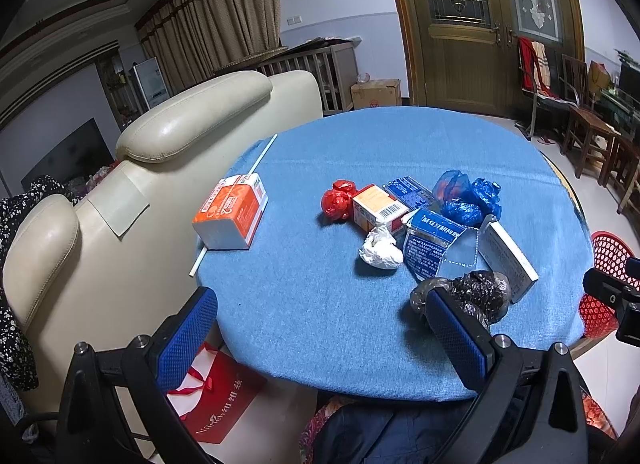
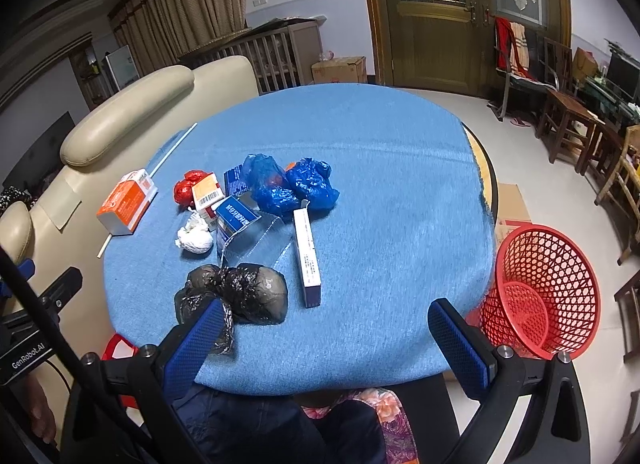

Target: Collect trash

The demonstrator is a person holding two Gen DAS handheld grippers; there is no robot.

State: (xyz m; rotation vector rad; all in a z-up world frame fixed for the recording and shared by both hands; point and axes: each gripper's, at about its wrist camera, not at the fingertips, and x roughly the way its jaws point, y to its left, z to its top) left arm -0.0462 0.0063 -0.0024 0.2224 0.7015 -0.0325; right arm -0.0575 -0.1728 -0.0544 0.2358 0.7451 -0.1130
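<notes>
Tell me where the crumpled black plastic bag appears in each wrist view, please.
Left wrist: black plastic bag, lower right, just beyond the left gripper.
Right wrist: lower left, beside the right gripper.
Shared landmark: the long white box lies to its right.

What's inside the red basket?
The red basket beside the table looks empty: only its mesh wall and bottom show. Its near inner side, behind the rim, is hidden.

- Blue textured pads [image 1: 188, 338] are fitted on black fingers of the left gripper [image 1: 320, 338].
- Silver screws [image 2: 503, 352] are seen on the right gripper [image 2: 328, 344].
- "GenRobot.AI" is printed in white.
</notes>
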